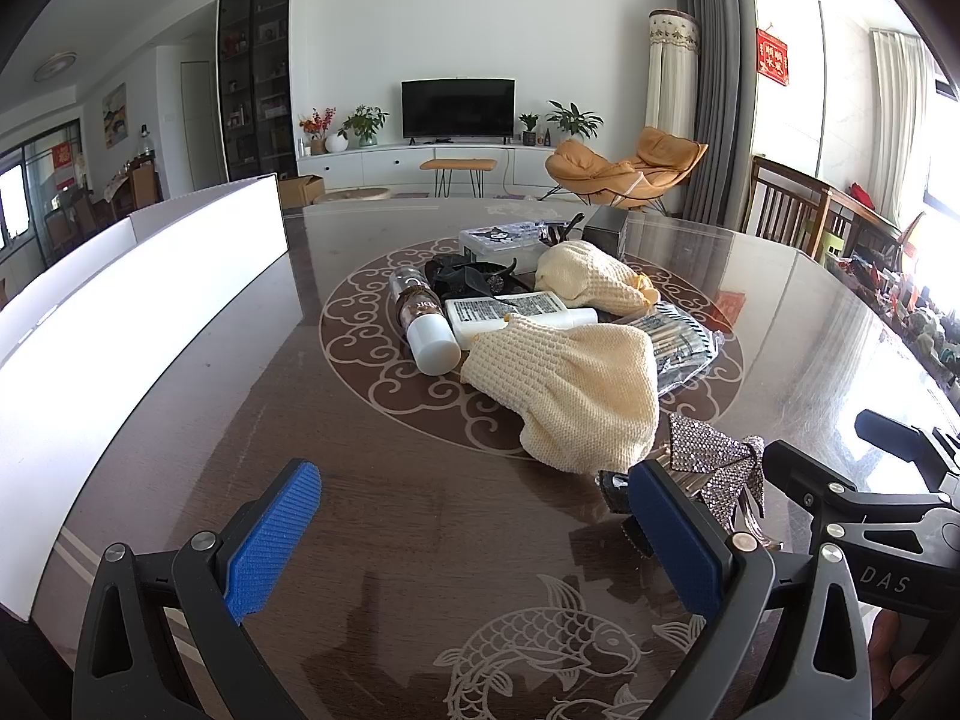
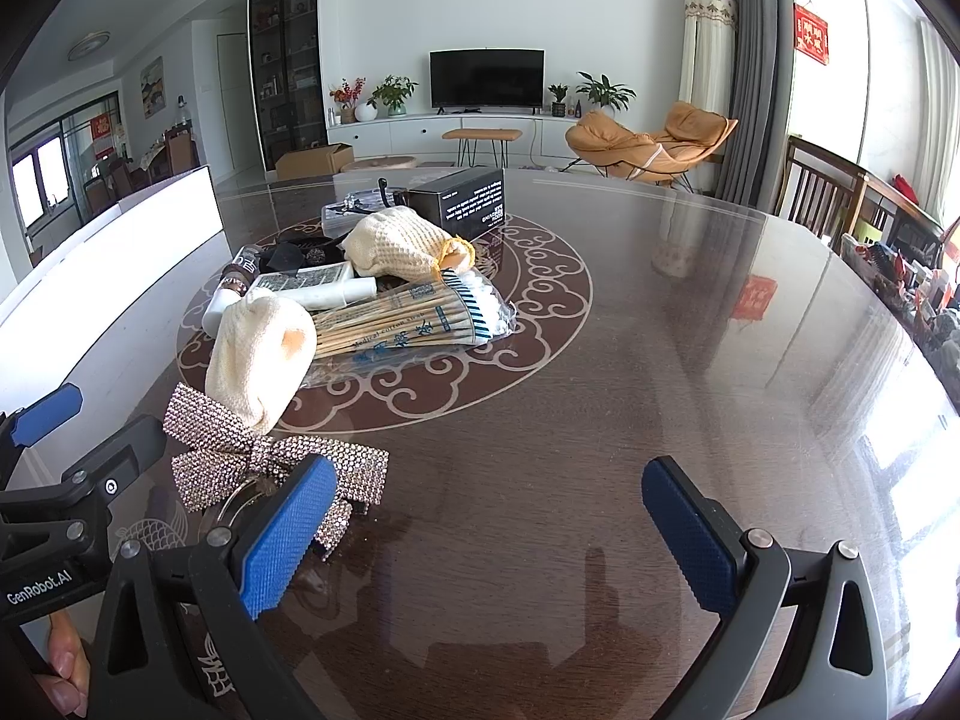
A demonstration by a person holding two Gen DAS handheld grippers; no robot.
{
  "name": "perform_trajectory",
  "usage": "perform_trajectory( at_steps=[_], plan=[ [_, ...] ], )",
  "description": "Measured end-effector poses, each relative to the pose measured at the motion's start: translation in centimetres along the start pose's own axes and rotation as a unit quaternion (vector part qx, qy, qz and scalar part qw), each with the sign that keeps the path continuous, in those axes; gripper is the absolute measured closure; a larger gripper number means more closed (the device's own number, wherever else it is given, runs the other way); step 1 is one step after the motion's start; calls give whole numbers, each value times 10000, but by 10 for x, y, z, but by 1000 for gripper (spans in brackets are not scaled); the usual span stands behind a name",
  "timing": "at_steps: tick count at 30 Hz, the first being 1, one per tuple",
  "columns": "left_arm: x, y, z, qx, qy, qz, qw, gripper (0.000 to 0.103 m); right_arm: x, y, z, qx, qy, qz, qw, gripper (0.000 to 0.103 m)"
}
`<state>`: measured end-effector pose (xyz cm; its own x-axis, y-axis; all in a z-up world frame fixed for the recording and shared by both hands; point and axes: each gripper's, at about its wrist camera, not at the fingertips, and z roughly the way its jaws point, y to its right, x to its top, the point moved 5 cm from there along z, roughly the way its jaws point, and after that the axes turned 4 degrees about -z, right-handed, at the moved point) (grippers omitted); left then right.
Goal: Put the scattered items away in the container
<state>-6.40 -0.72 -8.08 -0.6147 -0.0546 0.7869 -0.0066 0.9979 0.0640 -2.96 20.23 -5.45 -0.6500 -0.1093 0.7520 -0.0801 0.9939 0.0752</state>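
Note:
A heap of items lies mid-table: two cream knitted mitts [image 1: 570, 390] [image 2: 264, 348], a white tube [image 1: 510, 315], a brown bottle with a white cap [image 1: 423, 324], a bag of cotton swabs [image 2: 408, 318], a black box [image 2: 468, 201] and a clear case [image 1: 504, 237]. A rhinestone bow clip [image 1: 714, 468] [image 2: 270, 462] lies nearest me. The white container [image 1: 138, 300] stands along the left. My left gripper [image 1: 474, 534] is open and empty, its right finger beside the bow. My right gripper [image 2: 489, 534] is open and empty, its left finger over the bow's edge.
The dark glossy table [image 2: 660, 360] has an ornamental ring and fish inlay. Wooden chairs [image 2: 822, 192] stand at the right edge, with clutter beyond them. The right gripper's body [image 1: 870, 516] shows in the left wrist view.

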Motion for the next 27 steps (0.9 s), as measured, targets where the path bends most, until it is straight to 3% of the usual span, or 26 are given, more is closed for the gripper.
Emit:
perform_trajectory(
  at_steps=[27],
  plan=[
    [0,0,0,-6,1,1,10000,0,-1,0,1,7,-21,53,10000,1]
  ],
)
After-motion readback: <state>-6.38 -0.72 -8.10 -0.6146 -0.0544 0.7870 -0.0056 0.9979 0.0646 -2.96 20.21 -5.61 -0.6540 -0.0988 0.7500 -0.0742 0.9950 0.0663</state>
